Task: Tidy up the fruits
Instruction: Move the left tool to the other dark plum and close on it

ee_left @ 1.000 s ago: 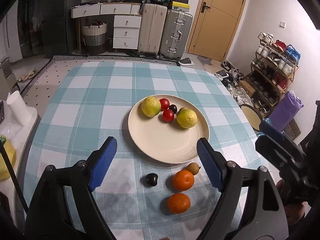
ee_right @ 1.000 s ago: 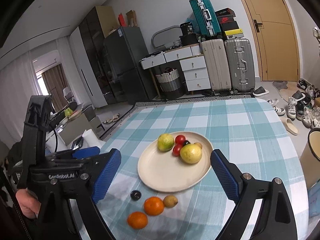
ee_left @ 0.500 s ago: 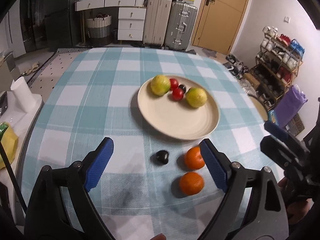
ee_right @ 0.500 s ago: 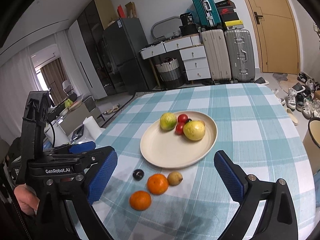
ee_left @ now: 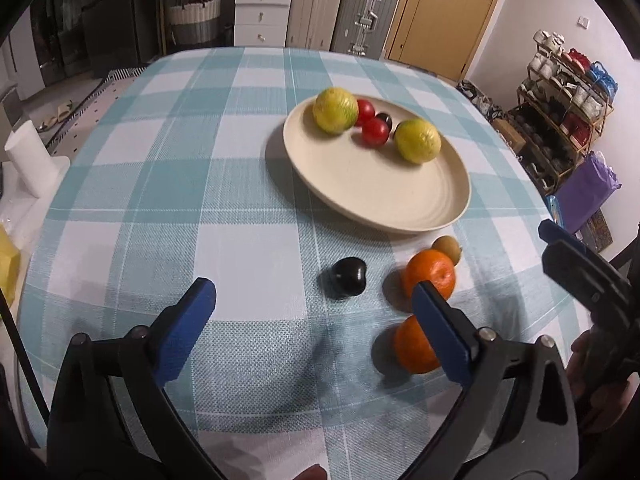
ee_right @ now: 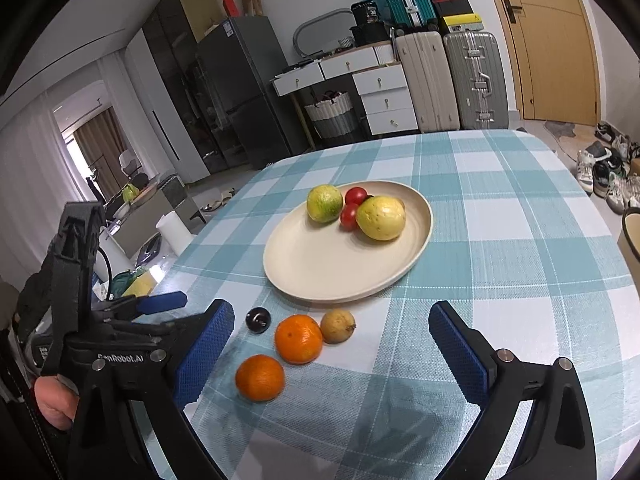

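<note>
A cream plate [ee_left: 400,196] [ee_right: 320,272] on the checked tablecloth holds two yellow-green citrus fruits [ee_left: 335,110] [ee_right: 380,217], two red tomatoes [ee_left: 375,132] and a dark plum. On the cloth in front of it lie a dark plum [ee_left: 348,276] [ee_right: 258,319], two oranges [ee_left: 430,274] [ee_right: 298,338] [ee_right: 260,377] and a small brown kiwi [ee_left: 447,247] [ee_right: 337,326]. My left gripper [ee_left: 316,332] is open and empty, low over the cloth just short of the plum. My right gripper [ee_right: 332,356] is open and empty, above the oranges and kiwi.
The table's round edge falls away on the left and right. A white paper roll [ee_left: 26,160] stands on a side surface left of the table. Suitcases, drawers and a door stand at the back; a shoe rack [ee_left: 560,92] stands to the right.
Both grippers have moved forward and lower toward the loose fruits in front of the plate; the fruits now look larger. Both stay open. No fruit has moved.
</note>
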{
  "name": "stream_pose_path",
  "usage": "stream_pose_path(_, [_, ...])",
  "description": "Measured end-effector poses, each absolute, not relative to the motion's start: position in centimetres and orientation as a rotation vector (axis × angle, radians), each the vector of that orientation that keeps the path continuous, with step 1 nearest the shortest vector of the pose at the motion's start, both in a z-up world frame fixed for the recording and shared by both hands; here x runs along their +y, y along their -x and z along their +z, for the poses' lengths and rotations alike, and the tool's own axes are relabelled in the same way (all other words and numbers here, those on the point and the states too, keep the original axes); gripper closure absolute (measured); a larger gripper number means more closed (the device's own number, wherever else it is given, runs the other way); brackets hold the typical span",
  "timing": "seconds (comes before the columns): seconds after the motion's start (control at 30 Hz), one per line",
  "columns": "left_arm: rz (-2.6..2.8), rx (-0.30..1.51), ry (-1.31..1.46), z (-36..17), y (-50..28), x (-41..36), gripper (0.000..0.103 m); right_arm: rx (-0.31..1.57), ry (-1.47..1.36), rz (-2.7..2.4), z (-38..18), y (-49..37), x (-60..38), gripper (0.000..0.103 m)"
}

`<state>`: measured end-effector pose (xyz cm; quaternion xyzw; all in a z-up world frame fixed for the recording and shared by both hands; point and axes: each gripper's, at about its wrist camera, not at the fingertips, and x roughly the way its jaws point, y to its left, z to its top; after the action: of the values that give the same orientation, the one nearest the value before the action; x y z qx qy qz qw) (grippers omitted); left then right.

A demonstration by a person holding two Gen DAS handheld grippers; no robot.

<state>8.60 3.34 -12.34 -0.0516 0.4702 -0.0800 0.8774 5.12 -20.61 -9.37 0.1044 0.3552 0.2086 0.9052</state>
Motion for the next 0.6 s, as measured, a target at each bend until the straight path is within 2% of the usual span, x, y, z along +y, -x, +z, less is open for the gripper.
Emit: stream_pose_path(0.6, [-0.223,1.053,0.128,-15.6,-11.6,3.3,0.003,0.807,-0.249,0.449,-12.0,-7.9,-20.8,0.003])
